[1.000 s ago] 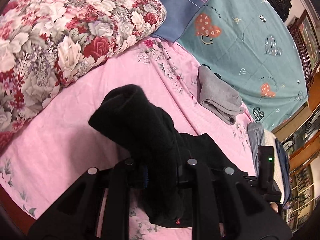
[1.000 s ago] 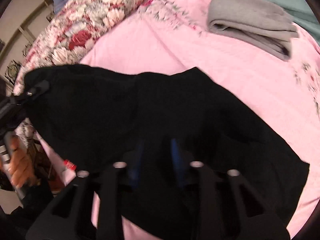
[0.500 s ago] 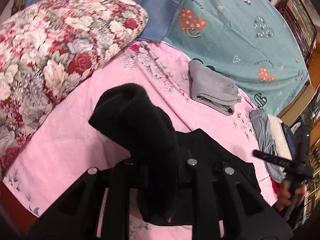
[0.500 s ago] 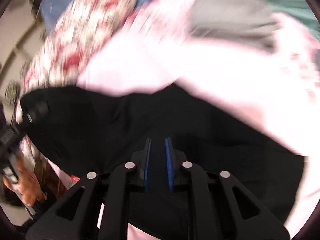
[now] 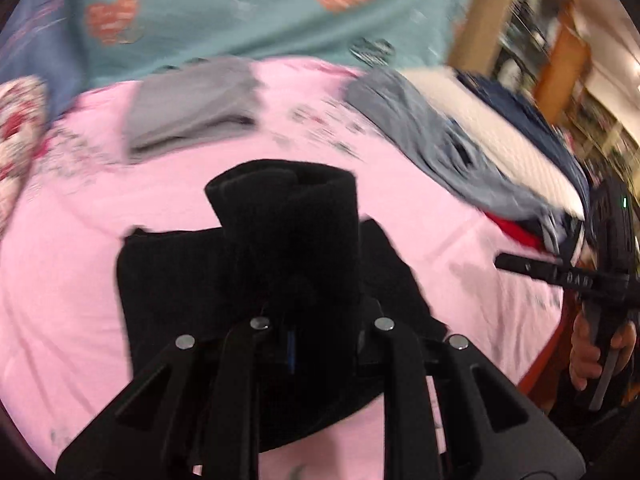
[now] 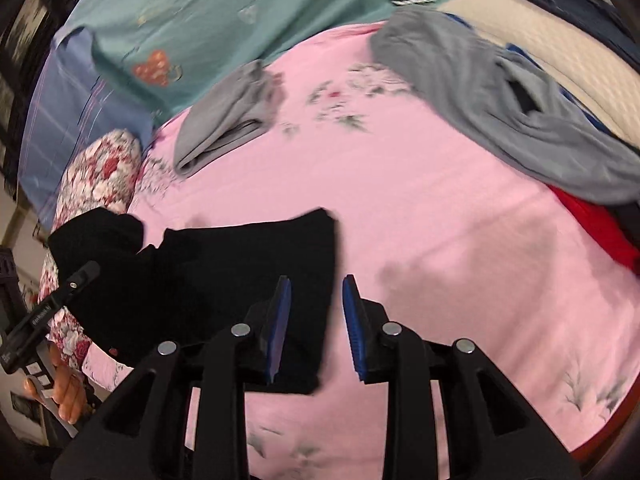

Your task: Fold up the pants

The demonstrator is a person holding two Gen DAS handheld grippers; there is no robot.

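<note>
A bed covered by a pink floral sheet (image 6: 420, 208) fills both views, with a teal blanket printed with hearts (image 6: 240, 12) beyond it and blurred wooden shelving at the far right of the left wrist view. A red-and-white flowered quilt (image 6: 96, 176) lies far to the left of the right claw (image 6: 316, 312). Ahead and to the right of that claw sits a heap of loose clothes (image 6: 500, 92), a grey garment on top, red and dark blue pieces under it, all resting against a white textured cushion.

The black fleece pants (image 6: 240, 276) lie on the sheet directly in front of both claws, folded into a dark slab. Their right edge runs between the right claw's blue-padded fingers (image 6: 280, 320), whose jaws are opening, the pads standing clear of the cloth. The left claw (image 5: 292, 344) is clamped on a thick bunched fold of the pants (image 5: 288, 232) that rises upright just ahead of it, hiding the fingertips.

A folded grey garment (image 5: 192, 108) rests well beyond the pants, ahead and left of the left claw. A hand (image 5: 600, 352) grips the right claw's handle at the right edge of the left wrist view; another hand (image 6: 64, 392) shows at the left edge of the right wrist view.
</note>
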